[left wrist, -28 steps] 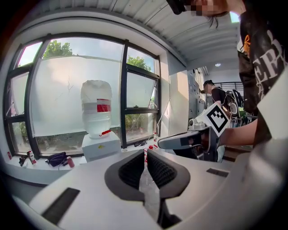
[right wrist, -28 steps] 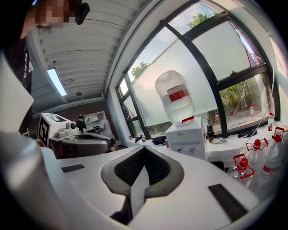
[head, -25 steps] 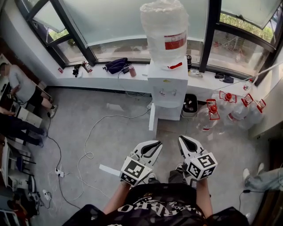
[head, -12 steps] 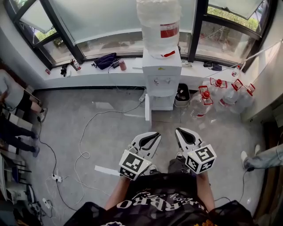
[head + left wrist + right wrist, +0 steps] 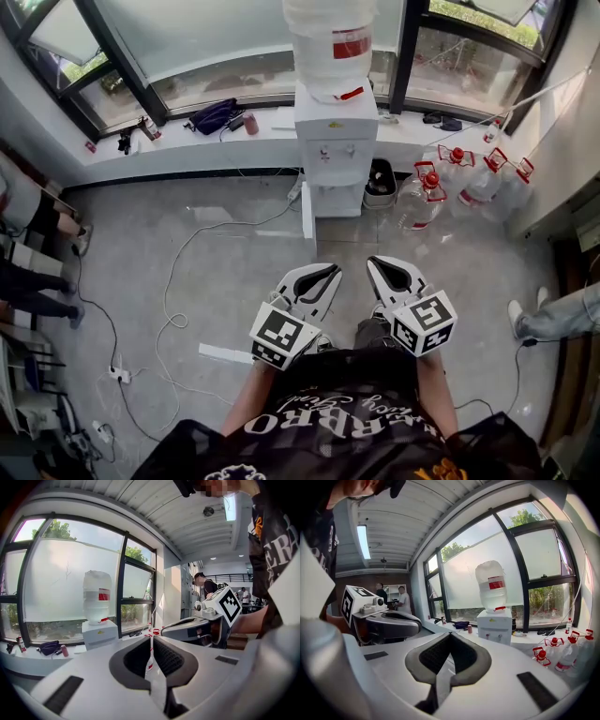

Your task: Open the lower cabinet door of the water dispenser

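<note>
Distance grows as the left gripper point(image 5: 332, 272) and right gripper point(image 5: 374, 263), both closed empty, back off from the white boxy water dispenser point(image 5: 336, 141) far ahead of their jaws, its white lower cabinet door point(image 5: 307, 217) apparently already open: job likely done.

- Black shirt point(image 5: 277, 550): large pale letters "ER" legible in left gripper view; rest of print unreadable.
- Red label point(image 5: 345, 43) on clear water bottle point(image 5: 323, 19): print too small to read.
- Small yellow sign point(image 5: 335, 124) on top of white water dispenser point(image 5: 336, 155): no text resolved.
- Left hand-held gripper point(image 5: 332, 271) and right hand-held gripper point(image 5: 374, 263): black-and-white square codes, no letters.
</note>
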A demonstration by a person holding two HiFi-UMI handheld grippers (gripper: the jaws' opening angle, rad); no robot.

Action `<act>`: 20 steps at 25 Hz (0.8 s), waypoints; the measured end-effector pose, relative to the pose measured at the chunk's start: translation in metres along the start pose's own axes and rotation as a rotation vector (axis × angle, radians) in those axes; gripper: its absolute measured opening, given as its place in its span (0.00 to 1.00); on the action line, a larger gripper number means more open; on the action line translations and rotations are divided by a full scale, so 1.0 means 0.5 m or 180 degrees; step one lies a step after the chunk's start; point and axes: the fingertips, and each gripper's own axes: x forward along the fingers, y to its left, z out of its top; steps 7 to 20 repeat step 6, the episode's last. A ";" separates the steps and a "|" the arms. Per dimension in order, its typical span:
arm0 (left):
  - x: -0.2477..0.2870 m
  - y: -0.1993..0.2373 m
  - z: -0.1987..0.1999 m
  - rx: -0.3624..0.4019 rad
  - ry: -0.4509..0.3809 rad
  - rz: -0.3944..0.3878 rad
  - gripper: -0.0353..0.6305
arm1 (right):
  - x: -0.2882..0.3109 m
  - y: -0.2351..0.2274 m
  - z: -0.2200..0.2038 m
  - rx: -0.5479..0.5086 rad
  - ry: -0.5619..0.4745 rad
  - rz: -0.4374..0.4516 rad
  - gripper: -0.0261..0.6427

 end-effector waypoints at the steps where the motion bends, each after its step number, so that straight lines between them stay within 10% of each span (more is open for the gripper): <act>1: -0.001 -0.002 -0.001 0.0003 -0.0003 -0.0004 0.09 | -0.001 0.002 -0.002 -0.0008 0.0005 0.0004 0.06; 20: 0.002 -0.008 -0.001 0.0033 -0.0019 -0.0031 0.09 | 0.001 0.004 -0.003 -0.0049 -0.0002 0.0023 0.06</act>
